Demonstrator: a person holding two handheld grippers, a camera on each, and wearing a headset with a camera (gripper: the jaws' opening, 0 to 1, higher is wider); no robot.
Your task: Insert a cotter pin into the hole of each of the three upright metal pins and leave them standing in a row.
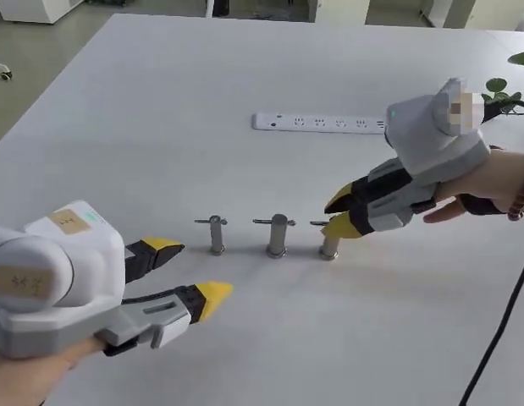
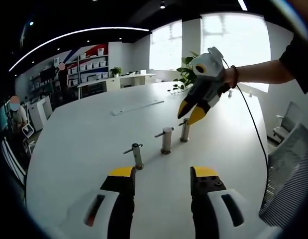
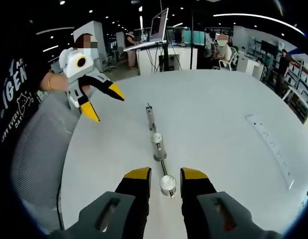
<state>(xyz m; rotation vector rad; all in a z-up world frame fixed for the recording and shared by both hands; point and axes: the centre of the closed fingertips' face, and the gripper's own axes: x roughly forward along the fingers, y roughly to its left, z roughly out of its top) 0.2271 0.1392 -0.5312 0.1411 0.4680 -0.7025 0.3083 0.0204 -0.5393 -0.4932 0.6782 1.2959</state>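
Fingers (image 3: 139,175) spread on both: right gripper (image 3: 166,173) flanks the end pin (image 3: 167,185), left gripper (image 2: 162,172) hangs apart.

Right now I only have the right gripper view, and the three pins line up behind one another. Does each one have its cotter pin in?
Observer: Yes. Side-on in the head view, the left pin, middle pin and right pin each carry a cotter pin crosswise near the top.
Operator: And my left gripper?
Observer: The left gripper has open jaws with nothing between them; the left pin stands nearest ahead of it.
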